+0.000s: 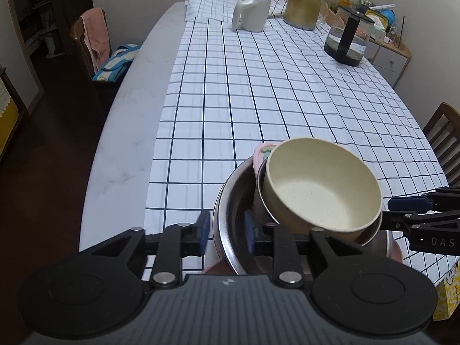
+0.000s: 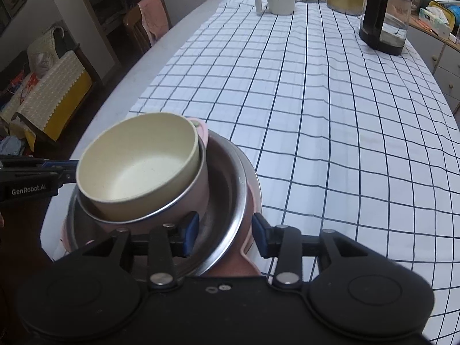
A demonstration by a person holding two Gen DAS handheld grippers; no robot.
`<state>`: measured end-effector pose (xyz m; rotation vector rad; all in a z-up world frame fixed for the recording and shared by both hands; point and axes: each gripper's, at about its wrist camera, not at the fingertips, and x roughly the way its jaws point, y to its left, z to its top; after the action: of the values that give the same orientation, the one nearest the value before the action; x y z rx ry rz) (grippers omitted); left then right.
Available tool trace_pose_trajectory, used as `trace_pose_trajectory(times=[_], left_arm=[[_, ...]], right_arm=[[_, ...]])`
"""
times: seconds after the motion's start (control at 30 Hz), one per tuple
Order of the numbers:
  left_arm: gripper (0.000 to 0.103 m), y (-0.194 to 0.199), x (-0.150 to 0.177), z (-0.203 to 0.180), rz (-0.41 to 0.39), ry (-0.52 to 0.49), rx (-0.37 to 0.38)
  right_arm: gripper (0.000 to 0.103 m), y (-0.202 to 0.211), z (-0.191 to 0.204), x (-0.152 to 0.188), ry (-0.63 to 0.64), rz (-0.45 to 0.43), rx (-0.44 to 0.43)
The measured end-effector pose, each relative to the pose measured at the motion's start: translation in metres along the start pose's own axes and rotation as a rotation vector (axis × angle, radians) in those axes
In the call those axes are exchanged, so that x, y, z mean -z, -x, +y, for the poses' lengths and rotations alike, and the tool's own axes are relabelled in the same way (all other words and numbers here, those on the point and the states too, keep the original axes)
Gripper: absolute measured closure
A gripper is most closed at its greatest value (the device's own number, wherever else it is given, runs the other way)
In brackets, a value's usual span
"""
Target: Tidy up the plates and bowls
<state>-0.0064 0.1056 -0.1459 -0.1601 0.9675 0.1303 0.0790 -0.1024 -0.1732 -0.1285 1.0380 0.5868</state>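
Near the table's front edge, on the checked cloth (image 1: pixel 230 100), sits one nested stack: a cream bowl (image 1: pixel 319 187) tilted inside a pink bowl (image 2: pixel 195 198), inside a steel bowl (image 2: pixel 230 201), on a pink plate (image 2: pixel 254 189). Left gripper (image 1: pixel 227 234) and right gripper (image 2: pixel 225 233) each straddle the steel rim from opposite sides, jaws released with gaps at the pads. Open cloth stretches to the far end, where one white mug (image 1: pixel 253 11), one gold jug (image 1: pixel 304 0) and one glass kettle (image 1: pixel 348 37) stand.
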Motion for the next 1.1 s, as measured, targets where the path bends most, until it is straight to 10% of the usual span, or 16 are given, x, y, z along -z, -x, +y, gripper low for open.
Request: trace_pose_trajectory(times=[0.17,0.7,1.1], left_arm=[[0.052,0.019,0.004,-0.004,-0.047,0.007,-0.023],[0.038,0.092,0.035,-0.048,-0.158,0.021,-0.014],[0.018,0.139,0.06,-0.075,-0.259,0.034,0.028]], right_arm=[[0.053,0.02,0.003,0.004,0.02,-0.05,-0.02],[0.007,0.105,0.009,0.033,0.128,-0.264,-0.06],[0.0,0.149,0.006,0.064,0.09,-0.403,-0.044]])
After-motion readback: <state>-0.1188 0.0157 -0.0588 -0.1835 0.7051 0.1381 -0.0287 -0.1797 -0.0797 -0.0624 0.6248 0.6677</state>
